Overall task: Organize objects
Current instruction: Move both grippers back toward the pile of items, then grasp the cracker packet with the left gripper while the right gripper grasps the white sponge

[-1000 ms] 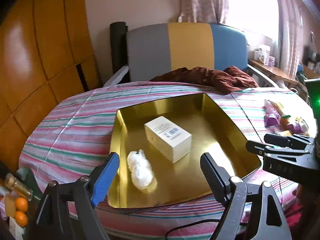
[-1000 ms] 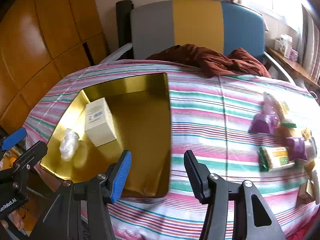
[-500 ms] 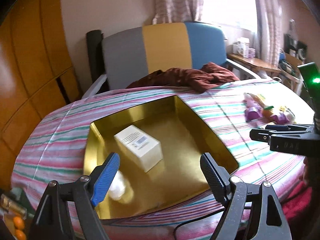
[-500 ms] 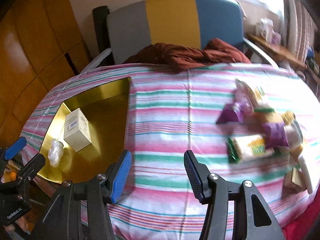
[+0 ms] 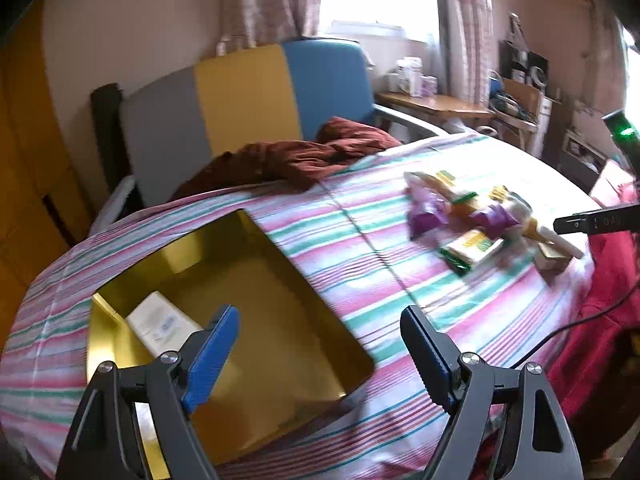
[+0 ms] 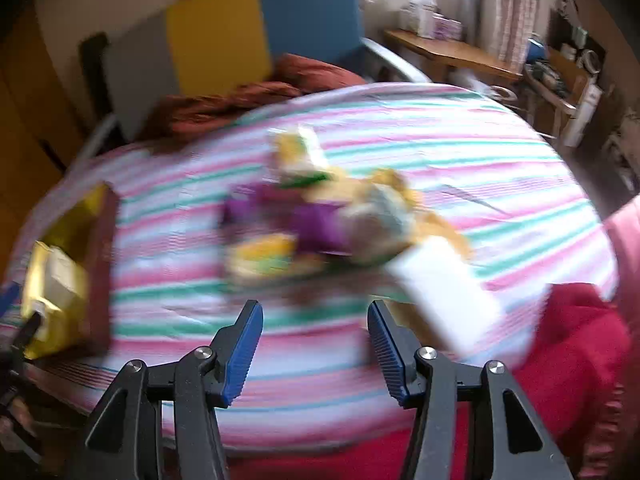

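A gold tray (image 5: 288,308) lies on the striped table at the left, with a cream box (image 5: 162,322) inside it. My left gripper (image 5: 320,320) hovers open over the tray's near right corner, nothing between its fingers. To the right lies a heap of snack packets (image 5: 468,216) in purple, yellow and green. In the blurred right wrist view that heap of snack packets (image 6: 324,220) is straight ahead, with a white flat box (image 6: 444,292) at its near right. My right gripper (image 6: 314,312) is open just short of the heap, holding nothing. The gold tray (image 6: 60,264) sits at the far left there.
A dark red cloth (image 5: 296,156) lies at the table's far edge before a grey, yellow and blue chair (image 5: 244,92). A red garment (image 6: 572,352) hangs at the near right table edge. A wooden side table (image 5: 432,102) with small items stands by the window.
Both grippers swung right along the table, away from the tray and toward the snack heap. The tray slid to the left in both views. Neither gripper's opening changed.
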Available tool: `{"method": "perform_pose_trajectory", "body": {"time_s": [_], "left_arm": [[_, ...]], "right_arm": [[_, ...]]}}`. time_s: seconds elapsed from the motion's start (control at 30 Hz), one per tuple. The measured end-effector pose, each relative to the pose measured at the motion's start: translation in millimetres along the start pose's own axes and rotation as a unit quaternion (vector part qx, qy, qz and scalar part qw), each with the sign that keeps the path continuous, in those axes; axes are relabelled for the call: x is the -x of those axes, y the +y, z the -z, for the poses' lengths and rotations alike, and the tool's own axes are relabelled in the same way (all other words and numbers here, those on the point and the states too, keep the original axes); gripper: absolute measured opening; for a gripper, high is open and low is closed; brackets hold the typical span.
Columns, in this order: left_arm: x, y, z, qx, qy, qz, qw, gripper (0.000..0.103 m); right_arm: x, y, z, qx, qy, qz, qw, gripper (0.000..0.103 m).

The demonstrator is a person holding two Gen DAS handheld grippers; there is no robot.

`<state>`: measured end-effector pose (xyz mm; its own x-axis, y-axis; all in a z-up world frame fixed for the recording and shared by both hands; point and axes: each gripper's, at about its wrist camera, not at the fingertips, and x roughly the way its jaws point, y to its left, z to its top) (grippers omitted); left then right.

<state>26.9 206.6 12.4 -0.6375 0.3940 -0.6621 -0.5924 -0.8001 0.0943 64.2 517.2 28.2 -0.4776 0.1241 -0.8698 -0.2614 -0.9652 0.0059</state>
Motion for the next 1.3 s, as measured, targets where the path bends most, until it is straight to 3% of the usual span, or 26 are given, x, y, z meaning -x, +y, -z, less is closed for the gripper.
{"method": "perform_pose_trajectory", "body": {"time_s": [0.2,0.37,0.53,0.87,1.03,1.3], "left_arm": [[-20,-30,-16,-0.03,0.014,0.037,0.9988,0.083],[-38,-53,-30,-0.052,0.026,0.06,0.9965,0.091],[-58,-75,-40,-0.073,0.041,0.086,0.9927,0.092],[-107,-111,-60,-0.106,0.072,0.135,0.9825,0.092],[-133,-141,-67,-0.152,0.081,0.144,0.9744,0.092],[-180,-179,-66,-0.203,0.109,0.142,0.9626,0.092]], "right_arm": [[-29,-50,-11,0.026,0.064,0.025,0.997,0.056],[-56,-53,-23,0.093,0.119,0.027,0.988,0.062],[-68,-51,-27,0.135,0.15,0.03,0.979,0.062],[-71,-51,-30,0.143,0.154,0.009,0.978,0.062],[-64,-57,-28,0.135,0.145,-0.002,0.98,0.055],[-54,-61,-24,0.116,0.132,-0.024,0.984,0.055]]}}
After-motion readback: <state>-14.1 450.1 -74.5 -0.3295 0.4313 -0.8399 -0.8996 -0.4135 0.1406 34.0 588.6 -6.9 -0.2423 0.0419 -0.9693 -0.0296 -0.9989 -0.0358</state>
